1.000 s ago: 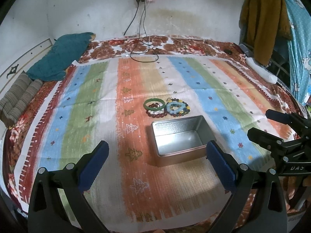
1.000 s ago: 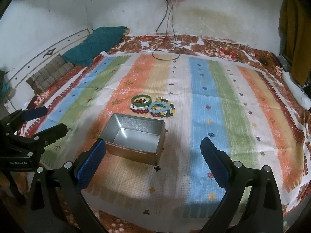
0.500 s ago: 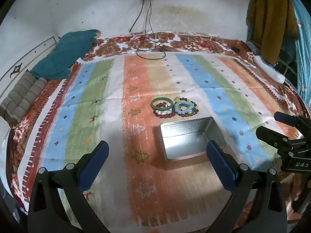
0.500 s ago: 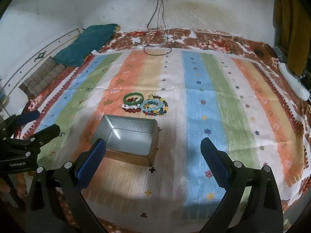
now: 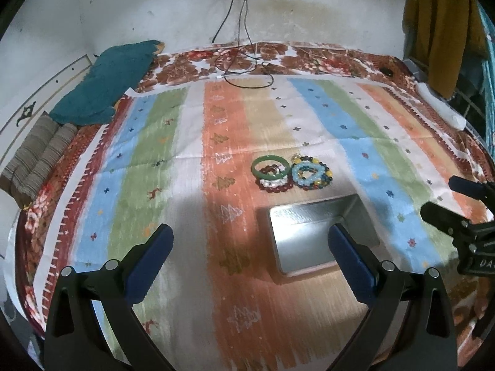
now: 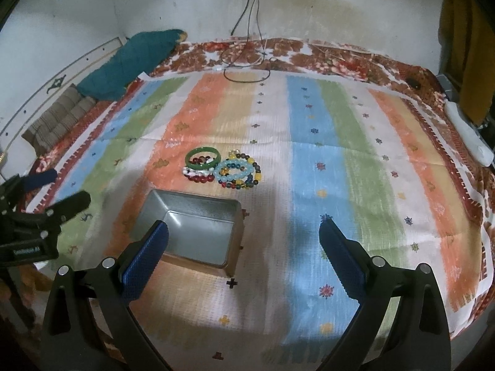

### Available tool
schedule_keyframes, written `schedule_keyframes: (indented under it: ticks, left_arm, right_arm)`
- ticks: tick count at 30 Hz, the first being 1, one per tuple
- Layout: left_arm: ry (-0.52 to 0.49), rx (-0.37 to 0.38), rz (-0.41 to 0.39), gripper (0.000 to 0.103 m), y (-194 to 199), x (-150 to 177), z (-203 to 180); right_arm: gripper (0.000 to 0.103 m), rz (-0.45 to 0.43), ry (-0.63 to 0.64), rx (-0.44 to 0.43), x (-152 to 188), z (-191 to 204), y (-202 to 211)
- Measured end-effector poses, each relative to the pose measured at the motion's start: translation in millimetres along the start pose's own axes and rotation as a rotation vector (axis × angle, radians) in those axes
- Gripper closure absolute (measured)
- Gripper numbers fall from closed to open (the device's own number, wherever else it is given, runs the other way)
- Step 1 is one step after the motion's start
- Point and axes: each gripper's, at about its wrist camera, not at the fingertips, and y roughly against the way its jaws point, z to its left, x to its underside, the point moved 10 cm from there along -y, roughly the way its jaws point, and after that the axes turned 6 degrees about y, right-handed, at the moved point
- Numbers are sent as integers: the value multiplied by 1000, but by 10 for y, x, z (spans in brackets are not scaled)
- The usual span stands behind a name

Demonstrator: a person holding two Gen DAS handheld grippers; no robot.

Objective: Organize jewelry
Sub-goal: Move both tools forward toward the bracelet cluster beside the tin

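Note:
An open metal tin (image 5: pixel 321 236) (image 6: pixel 191 232) sits empty on the striped bedspread. Just beyond it lies a pile of bracelets: a green bangle (image 5: pixel 270 167) (image 6: pixel 203 157), red and white beaded ones (image 5: pixel 273 184) (image 6: pixel 199 175), and a light blue and multicoloured beaded set (image 5: pixel 311 175) (image 6: pixel 237 173). My left gripper (image 5: pixel 249 255) hovers open, left of the tin and short of the bracelets. My right gripper (image 6: pixel 243 252) is open too, above the tin's near right corner. Nothing is between either pair of fingers. Each gripper shows at the other view's edge.
The striped cloth (image 5: pixel 154 160) covers a floral bed. A teal pillow (image 5: pixel 108 86) and folded striped blanket (image 5: pixel 37 160) lie at the far left. Charger cables (image 5: pixel 244 71) trail from a wall socket. Clothes (image 5: pixel 442 27) hang at the right; a white object (image 6: pixel 470 136) rests on that edge.
Both grippers have moved forward and down toward the tin and bracelets, which now look larger. The left view has swung left, so the tin sits further right. Both stay open.

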Motion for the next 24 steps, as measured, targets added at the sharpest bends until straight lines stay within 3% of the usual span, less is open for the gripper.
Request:
schedule_keyframes:
  ticks: [24]
  left_arm:
    - [53,-22,103,6,-615,-381,118]
  right_arm:
    - [4,124,13,19,-262,-64,-579]
